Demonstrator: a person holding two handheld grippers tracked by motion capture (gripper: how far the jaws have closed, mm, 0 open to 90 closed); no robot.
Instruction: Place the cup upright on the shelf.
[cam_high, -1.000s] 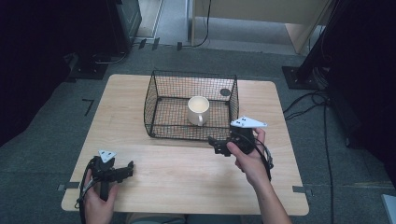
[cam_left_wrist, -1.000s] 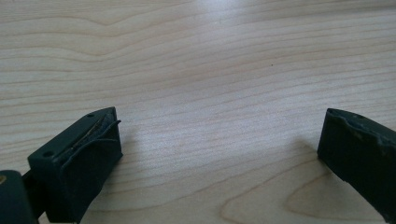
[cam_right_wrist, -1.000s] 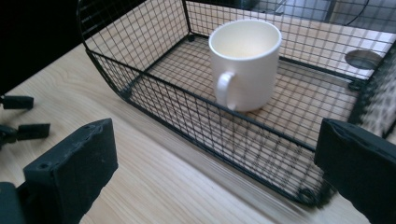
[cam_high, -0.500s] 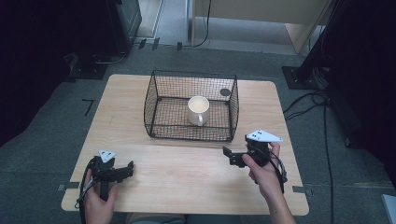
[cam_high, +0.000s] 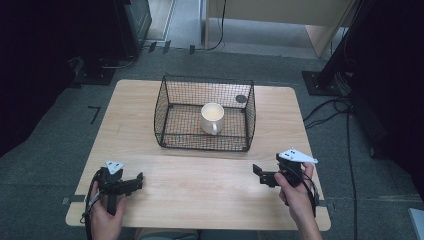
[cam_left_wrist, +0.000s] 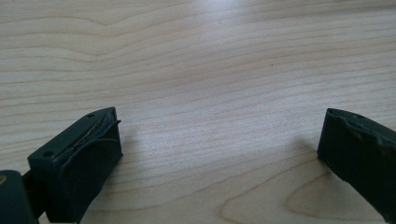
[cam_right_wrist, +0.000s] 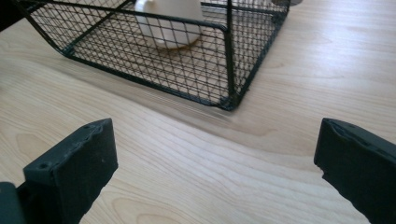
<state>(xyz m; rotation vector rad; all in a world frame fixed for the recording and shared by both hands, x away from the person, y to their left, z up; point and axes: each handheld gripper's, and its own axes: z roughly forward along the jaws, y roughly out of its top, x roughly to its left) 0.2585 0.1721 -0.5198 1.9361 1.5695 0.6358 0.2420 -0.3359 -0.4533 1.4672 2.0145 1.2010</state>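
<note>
Since 1 s ago right gripper (cam_high: 260, 175) pulled back from wire basket (cam_high: 165, 107) — mug (cam_high: 212, 117) inside, both grippers' fingers wide, empty.

Overhead view; gripper cameras near table (cam_high: 200, 185)

Showing at lower left of the high view as a black left hand-held gripper (cam_high: 131, 183), topped by a small grey three-cornered plate with dark dots, black cable looping beside the bare forearm. Appearing at lower right as a black right hand-held gripper (cam_high: 260, 174), carrying a larger pale three-cornered plate, cable curling past the wrist. Rising from the bottom corners of both gripper views as blocky black jaws with screw holes and worn pads.
</note>
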